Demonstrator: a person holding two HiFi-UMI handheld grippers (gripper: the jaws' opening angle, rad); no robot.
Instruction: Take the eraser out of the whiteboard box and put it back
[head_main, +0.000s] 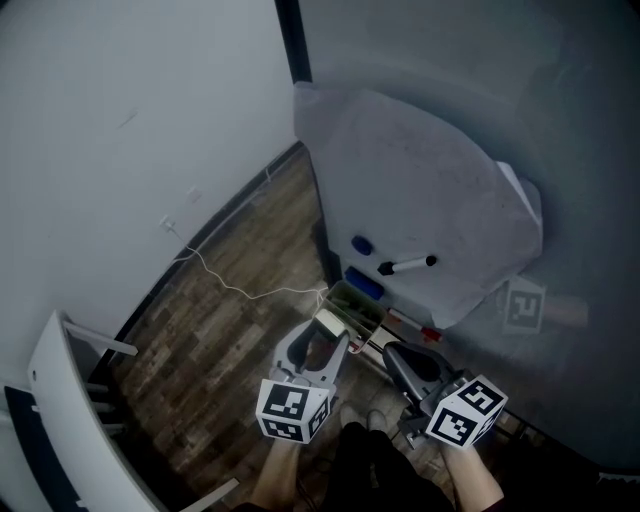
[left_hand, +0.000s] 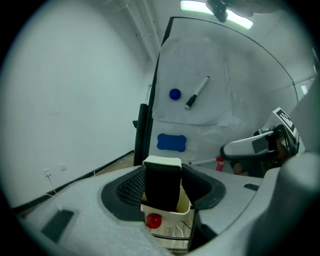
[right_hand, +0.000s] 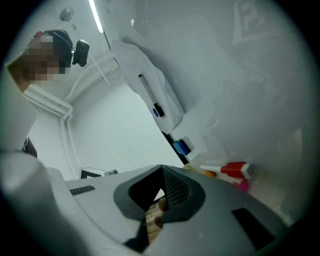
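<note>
The eraser (left_hand: 162, 184), black felt with a white back, stands upright between the jaws of my left gripper (left_hand: 162, 172), which is shut on it. It hangs just above the cream whiteboard box (left_hand: 176, 214), where a red round thing (left_hand: 153, 220) shows. In the head view the eraser (head_main: 330, 323) sits just at the near end of the box (head_main: 360, 303), at the foot of the whiteboard (head_main: 420, 190). My right gripper (head_main: 399, 353) is right of it, low by the tray. In its own view the right gripper (right_hand: 161, 170) has its jaw tips together with nothing held.
On the plastic-covered whiteboard sit a blue round magnet (left_hand: 174, 94), a black marker (left_hand: 196, 92) and a blue bone-shaped pad (left_hand: 171, 142). A red-capped marker (right_hand: 234, 170) lies on the tray. A white cable (head_main: 235, 285) runs over the wood floor; a white rack (head_main: 70, 400) stands at the left.
</note>
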